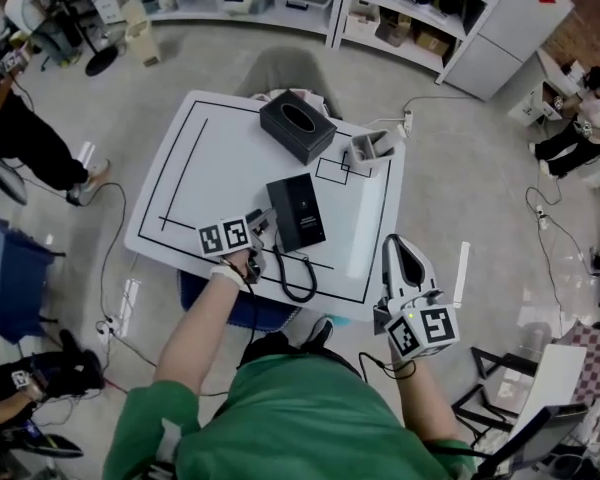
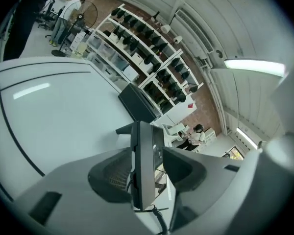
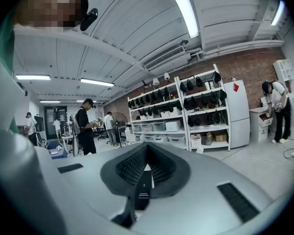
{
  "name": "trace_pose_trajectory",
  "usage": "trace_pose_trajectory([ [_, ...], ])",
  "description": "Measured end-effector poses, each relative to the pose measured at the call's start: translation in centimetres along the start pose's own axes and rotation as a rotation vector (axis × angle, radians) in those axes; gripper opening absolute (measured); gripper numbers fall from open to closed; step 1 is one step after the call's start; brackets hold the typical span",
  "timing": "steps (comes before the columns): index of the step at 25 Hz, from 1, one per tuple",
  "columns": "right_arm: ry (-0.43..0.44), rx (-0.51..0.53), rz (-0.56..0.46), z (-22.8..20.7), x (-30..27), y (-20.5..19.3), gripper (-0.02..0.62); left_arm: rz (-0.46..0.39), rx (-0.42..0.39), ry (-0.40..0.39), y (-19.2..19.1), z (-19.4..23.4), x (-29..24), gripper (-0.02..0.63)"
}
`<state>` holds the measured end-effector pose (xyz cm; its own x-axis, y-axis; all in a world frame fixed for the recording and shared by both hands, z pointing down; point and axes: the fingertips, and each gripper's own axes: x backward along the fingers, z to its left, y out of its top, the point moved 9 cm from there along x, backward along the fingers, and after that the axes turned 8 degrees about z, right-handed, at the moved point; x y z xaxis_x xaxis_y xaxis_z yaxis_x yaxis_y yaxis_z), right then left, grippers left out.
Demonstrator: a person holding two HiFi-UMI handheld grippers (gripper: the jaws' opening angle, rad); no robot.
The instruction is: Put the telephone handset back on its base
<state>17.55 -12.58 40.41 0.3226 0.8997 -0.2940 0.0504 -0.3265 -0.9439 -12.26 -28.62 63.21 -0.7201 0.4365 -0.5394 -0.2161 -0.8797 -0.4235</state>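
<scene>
- head view is showing the telephone (image 1: 296, 211) lying as one black block in the middle of the white table (image 1: 210, 158). the handset is looking seated on its base, and the coiled cord (image 1: 298, 280) is looping out toward the near edge.
- judging the placement as done or all but done. what is left is backing the left gripper (image 1: 263, 226) off. i cannot confirm the handset is sitting fully in its cradle.
- left gripper is sitting just beside the telephone's left side. left gripper view is showing its fingers (image 2: 110, 177) standing wide apart with the handset (image 2: 146, 160) edge-on between them. a gap is showing at the right pad, so it is not squeezing anything.
- right gripper (image 1: 396, 248) is hanging off the table's right edge, well apart from the telephone. right gripper view is showing its fingers (image 3: 137, 165) pressed together, gripping nothing i can make out.
- black tissue box (image 1: 297, 126) is sitting at the far side, not involved.
</scene>
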Motion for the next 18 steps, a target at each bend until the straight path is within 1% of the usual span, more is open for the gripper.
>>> trace_pose_trajectory([
  [4,0.003,0.004,-0.032,-0.6,0.0,0.6,0.021,-0.097,-0.041,-0.008,0.9,-2.2,3.2,0.203],
  [7,0.005,0.002,-0.045,-1.0,0.2,1.2,0.021,-0.186,-0.083,-0.05,1.1,-5.2,6.2,0.168],
  [10,0.004,0.004,-0.065,-1.1,0.5,2.1,0.021,-0.265,-0.185,-0.1,1.5,-9.2,9.2,0.125],
  [14,0.008,0.014,-0.102,-0.9,0.9,3.6,0.021,-0.359,-0.341,-0.151,2.2,-14.4,13.3,0.095],
  [16,0.017,0.023,-0.12,-0.8,1.2,4.5,0.021,-0.407,-0.413,-0.144,2.5,-16.4,15.3,0.086],
  [18,0.026,0.04,-0.135,-0.8,1.2,5.4,0.021,-0.456,-0.485,-0.12,3.0,-18.2,16.8,0.077],
])
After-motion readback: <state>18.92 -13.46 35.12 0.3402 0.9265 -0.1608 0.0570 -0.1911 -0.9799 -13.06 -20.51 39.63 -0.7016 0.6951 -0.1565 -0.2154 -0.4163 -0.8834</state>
